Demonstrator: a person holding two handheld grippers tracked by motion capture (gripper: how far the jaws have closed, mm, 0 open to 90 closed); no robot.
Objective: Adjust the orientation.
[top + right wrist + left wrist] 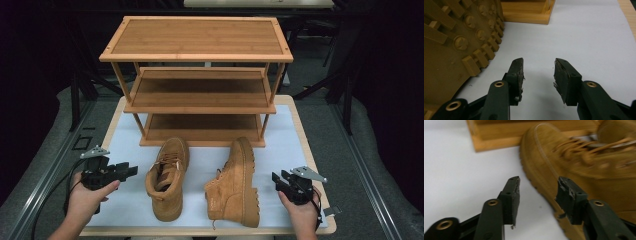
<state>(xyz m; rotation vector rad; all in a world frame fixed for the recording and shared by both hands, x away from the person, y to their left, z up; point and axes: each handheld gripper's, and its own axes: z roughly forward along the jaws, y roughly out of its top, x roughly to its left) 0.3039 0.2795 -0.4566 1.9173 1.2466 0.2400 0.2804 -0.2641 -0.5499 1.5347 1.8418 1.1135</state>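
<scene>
**Grippers Standing Open Beside Two Boots**

Left gripper (131, 170) is hovering with jaws apart and empty, no earlier picture needed. Beyond both grippers, the wooden shoe rack (196, 37) is standing. Just right of the left gripper, the upright boot (166, 180) is resting; the tipped boot (235, 182) is lying just left of the right gripper (276, 180), whose jaws are gaping, empty.
</scene>
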